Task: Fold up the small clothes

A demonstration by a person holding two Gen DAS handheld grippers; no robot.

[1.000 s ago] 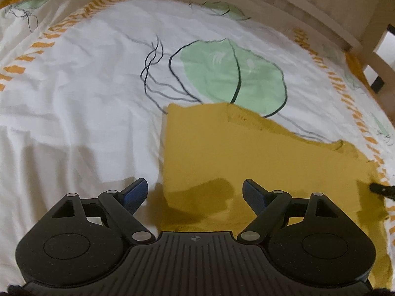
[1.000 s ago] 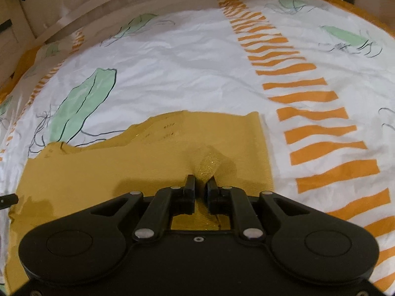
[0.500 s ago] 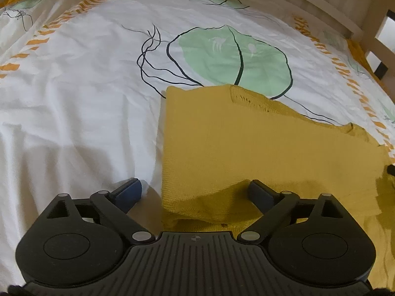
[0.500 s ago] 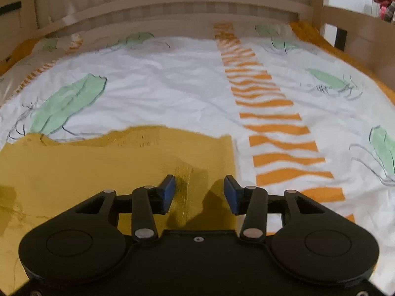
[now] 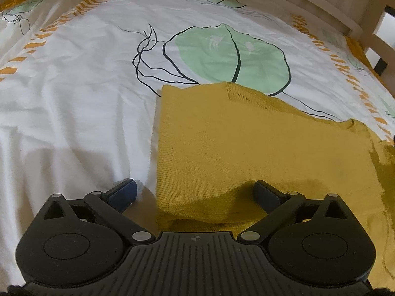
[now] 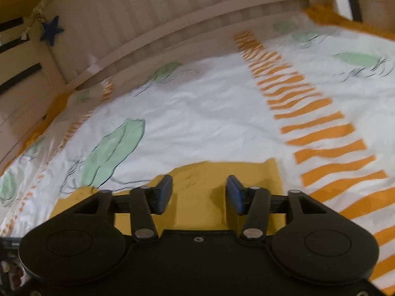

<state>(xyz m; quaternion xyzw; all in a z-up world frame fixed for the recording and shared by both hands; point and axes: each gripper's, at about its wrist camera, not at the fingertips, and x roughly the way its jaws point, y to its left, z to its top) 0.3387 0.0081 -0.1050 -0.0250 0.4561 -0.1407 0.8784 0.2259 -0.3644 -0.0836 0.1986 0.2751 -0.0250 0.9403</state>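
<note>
A mustard-yellow knitted garment (image 5: 259,148) lies folded flat on the white bed sheet (image 5: 74,98). My left gripper (image 5: 195,194) is open at the garment's near left corner; its left finger rests on the sheet and its right finger on the cloth. In the right wrist view, the garment (image 6: 197,197) shows below my right gripper (image 6: 199,192), which is open, empty and lifted above the cloth's right edge. That view is blurred by motion.
The sheet has green leaf prints (image 5: 232,54) and orange striped bands (image 6: 321,133). A wooden slatted bed rail (image 6: 172,24) runs along the far side, with a blue star (image 6: 50,30) hanging on it. A wooden frame post (image 5: 375,24) stands at the far right.
My right gripper let go of the garment, opened wide and lifted up and back. My left gripper stayed open at the near left corner and shifted little.
</note>
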